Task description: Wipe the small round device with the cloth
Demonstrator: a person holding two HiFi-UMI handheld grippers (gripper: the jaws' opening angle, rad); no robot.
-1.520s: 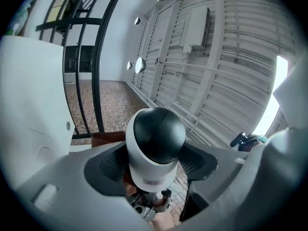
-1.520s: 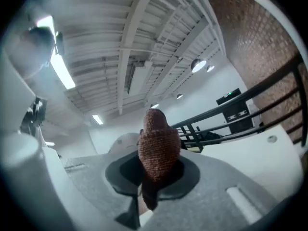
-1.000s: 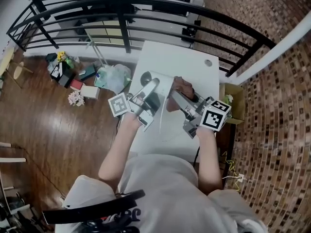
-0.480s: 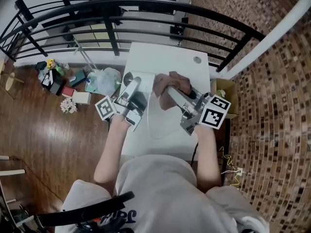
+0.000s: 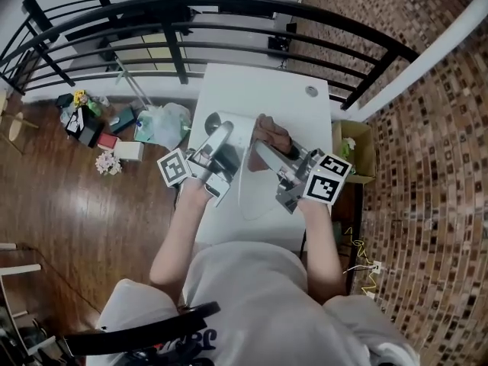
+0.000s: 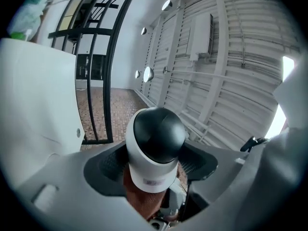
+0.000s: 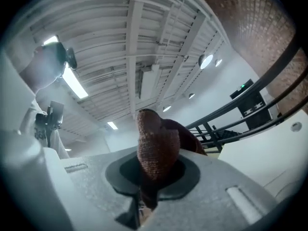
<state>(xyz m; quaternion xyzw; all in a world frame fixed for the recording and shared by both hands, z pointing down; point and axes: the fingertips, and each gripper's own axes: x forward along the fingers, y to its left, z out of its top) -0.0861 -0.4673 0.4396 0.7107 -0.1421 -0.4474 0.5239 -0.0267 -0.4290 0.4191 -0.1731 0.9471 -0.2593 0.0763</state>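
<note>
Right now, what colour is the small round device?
The small round device is white with a glossy black dome; best in the left gripper view.

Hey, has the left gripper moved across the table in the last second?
No. The left gripper still holds the small round device over the white table's left edge, as far from its round hole as before.

White table [image 5: 255, 90], black railing [image 5: 229, 1] — wooden floor [image 5: 76, 204]

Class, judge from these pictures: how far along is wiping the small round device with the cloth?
Done: the left tongs grip the small round device, the right tongs pinch the cloth. In hand: both held close together above the white table. Left: the wiping; no finished strokes can be confirmed.
</note>
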